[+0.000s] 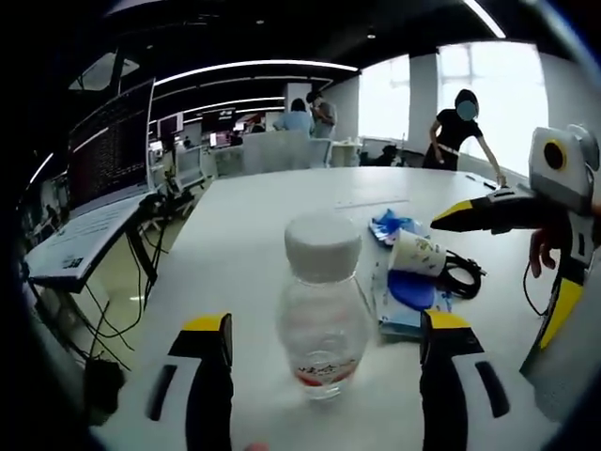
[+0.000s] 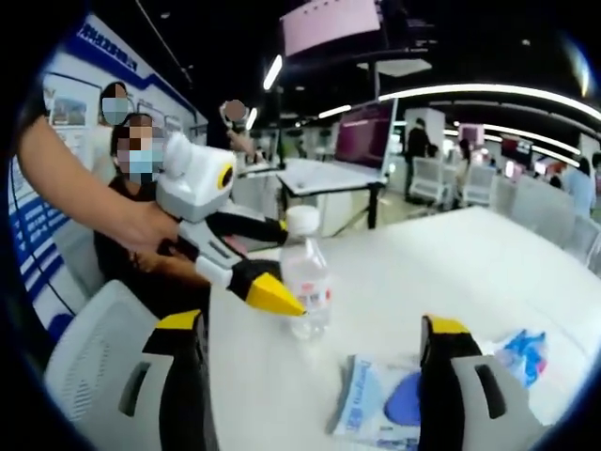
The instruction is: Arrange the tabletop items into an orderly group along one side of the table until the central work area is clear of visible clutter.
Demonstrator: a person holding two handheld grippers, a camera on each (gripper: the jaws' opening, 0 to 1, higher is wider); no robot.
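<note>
A clear plastic bottle (image 1: 319, 319) with a white cap stands upright on the white table (image 1: 254, 225). My left gripper (image 1: 324, 324) is open, one jaw on each side of the bottle, not touching it. My right gripper (image 1: 451, 216) comes in from the right, above a paper cup (image 1: 418, 254) lying on its side on a blue packet (image 1: 408, 301). In the right gripper view, my right gripper (image 2: 315, 329) is open with nothing between its jaws. The bottle (image 2: 305, 282) stands ahead of it, with my left gripper (image 2: 286, 268) around it and the blue packet (image 2: 376, 404) near.
A black cable (image 1: 462, 272) and a crumpled blue wrapper (image 1: 390, 225) lie by the cup. A laptop (image 1: 103, 188) sits on a side desk to the left. A white chair (image 2: 94, 366) stands at the table edge. People stand around the room.
</note>
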